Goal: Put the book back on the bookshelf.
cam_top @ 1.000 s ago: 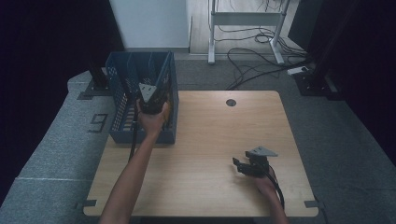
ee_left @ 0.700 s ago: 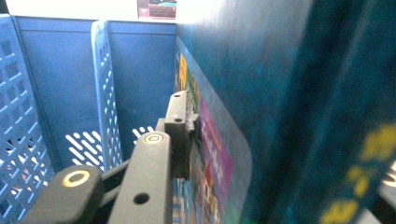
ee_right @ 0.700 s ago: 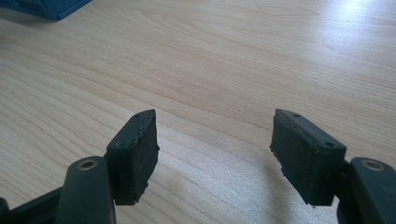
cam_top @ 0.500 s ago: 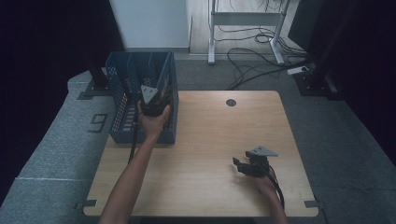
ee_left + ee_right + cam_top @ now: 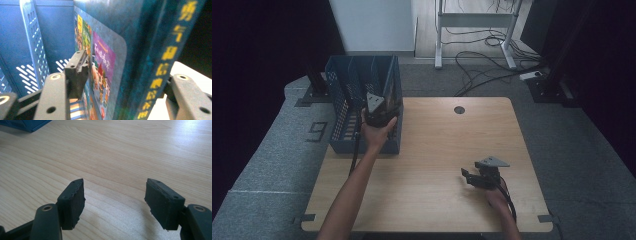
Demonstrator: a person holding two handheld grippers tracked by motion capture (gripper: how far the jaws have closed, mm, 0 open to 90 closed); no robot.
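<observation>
The book (image 5: 140, 57) stands upright in the right-hand slot of the blue file rack (image 5: 343, 90), which sits at the table's (image 5: 437, 145) far left corner. The left gripper (image 5: 379, 107) is at the top of the rack with the book between its jaws; they have just been opening, and in the left gripper view a gap shows between the left pad and the cover, so the book is let go and rests on its own against the rack wall. I'd judge this to be the release step of filing the book.

The right gripper (image 5: 117, 202) rests low over bare wood near the table's front right, jaws apart with nothing between them.

Next, the left hand needs to lift straight up and back, keeping both pads off the cover and spine so the book isn't dragged out or tipped. The 2 dividers (image 5: 35, 42) beside it leave little sideways room.
</observation>
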